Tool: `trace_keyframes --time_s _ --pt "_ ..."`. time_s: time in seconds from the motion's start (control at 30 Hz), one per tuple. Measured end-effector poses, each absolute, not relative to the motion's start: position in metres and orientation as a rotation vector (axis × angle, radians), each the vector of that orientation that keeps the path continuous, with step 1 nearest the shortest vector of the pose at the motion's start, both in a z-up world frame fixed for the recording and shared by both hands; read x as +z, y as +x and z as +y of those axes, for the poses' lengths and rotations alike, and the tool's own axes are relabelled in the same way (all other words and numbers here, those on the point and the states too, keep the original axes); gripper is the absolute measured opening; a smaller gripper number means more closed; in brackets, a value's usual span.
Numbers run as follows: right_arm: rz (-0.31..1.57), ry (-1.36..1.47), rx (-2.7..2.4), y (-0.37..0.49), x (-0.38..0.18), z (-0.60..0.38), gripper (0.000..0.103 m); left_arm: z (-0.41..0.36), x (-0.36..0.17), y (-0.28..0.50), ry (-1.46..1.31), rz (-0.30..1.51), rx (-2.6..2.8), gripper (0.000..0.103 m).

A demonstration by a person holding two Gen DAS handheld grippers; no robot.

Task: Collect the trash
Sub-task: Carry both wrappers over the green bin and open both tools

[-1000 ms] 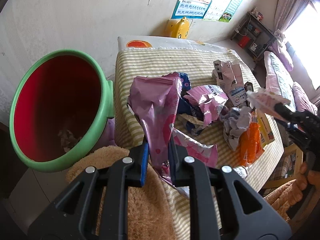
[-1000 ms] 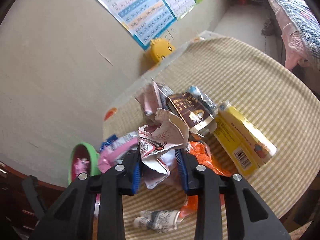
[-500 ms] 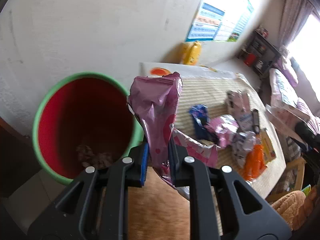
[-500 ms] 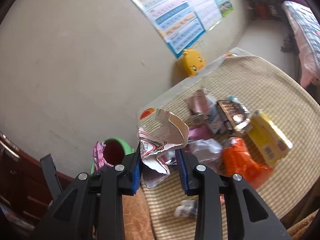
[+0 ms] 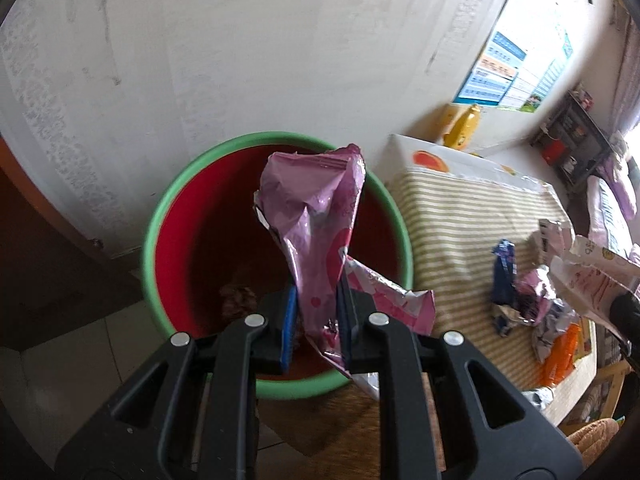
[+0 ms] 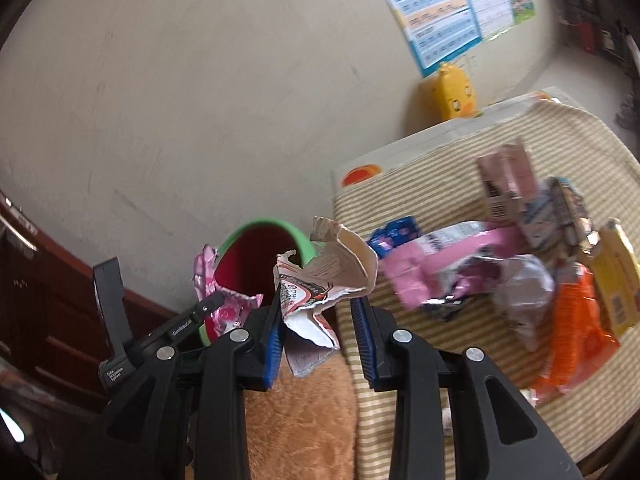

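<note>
Hanging over the bin [image 5: 276,264], the left tool [image 5: 316,312] is clenched on a pink wrapper [image 5: 316,216], pinched low so the crumpled bulk stands up toward 12 o'clock, right above the red mouth. That looks deliberate: I'd judge that letting go here would drop it straight in, onto the scrap already at the bottom.

From the right-hand view, the right tool [image 6: 320,332] grips a torn white paper [image 6: 324,276], with the bin at its 11 o'clock, so it seems queued to follow.

At 3 o'clock of the bin, the striped surface [image 5: 460,216] carries more litter: a blue packet [image 5: 502,272], an orange bag [image 6: 576,332], a yellow box [image 6: 618,280]. Much collecting remains.
</note>
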State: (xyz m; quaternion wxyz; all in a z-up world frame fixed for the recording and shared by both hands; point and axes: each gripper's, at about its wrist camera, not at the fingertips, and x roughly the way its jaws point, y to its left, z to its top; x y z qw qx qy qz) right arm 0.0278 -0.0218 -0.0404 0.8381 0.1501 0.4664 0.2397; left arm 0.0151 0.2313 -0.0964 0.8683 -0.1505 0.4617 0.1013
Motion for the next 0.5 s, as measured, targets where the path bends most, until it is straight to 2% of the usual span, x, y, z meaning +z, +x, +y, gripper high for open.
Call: trace_keyframes --time_s 0.5 --pt "1.081 0.194 0.650 0.062 -0.068 0.083 0.031 0.284 -0.120 0.006 -0.352 0.981 0.353 0.019"
